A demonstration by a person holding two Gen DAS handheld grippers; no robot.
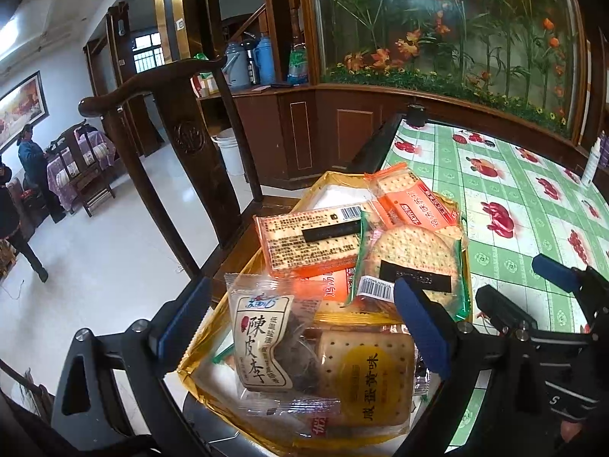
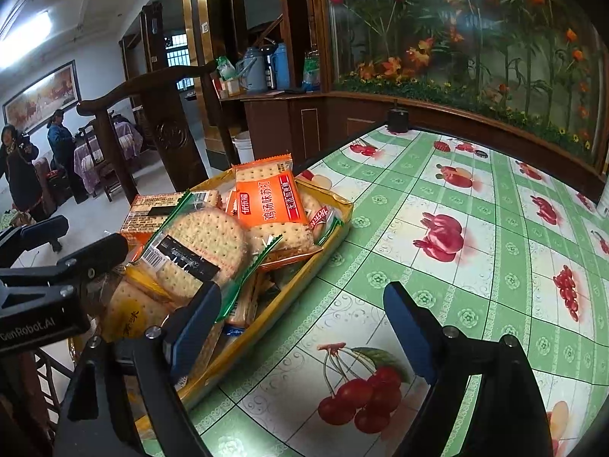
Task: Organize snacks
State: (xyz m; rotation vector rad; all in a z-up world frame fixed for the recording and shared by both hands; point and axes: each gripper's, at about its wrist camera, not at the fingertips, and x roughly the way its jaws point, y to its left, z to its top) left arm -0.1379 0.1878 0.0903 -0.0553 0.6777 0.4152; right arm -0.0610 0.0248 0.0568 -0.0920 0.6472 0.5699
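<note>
A gold tray heaped with wrapped snacks sits at the table's left edge; it also shows in the right wrist view. On top lie a clear plum packet, a yellow-label cracker pack, a round cracker pack with green trim and orange cracker packs. My left gripper is open, its blue pads straddling the near snacks just above them. My right gripper is open over the tray's right rim and the tablecloth, holding nothing. The right gripper also shows in the left view.
The table wears a green checked cloth with fruit prints. A dark wooden chair stands left of the tray. A black pot sits at the table's far edge. A flowered glass cabinet stands behind. People stand far left.
</note>
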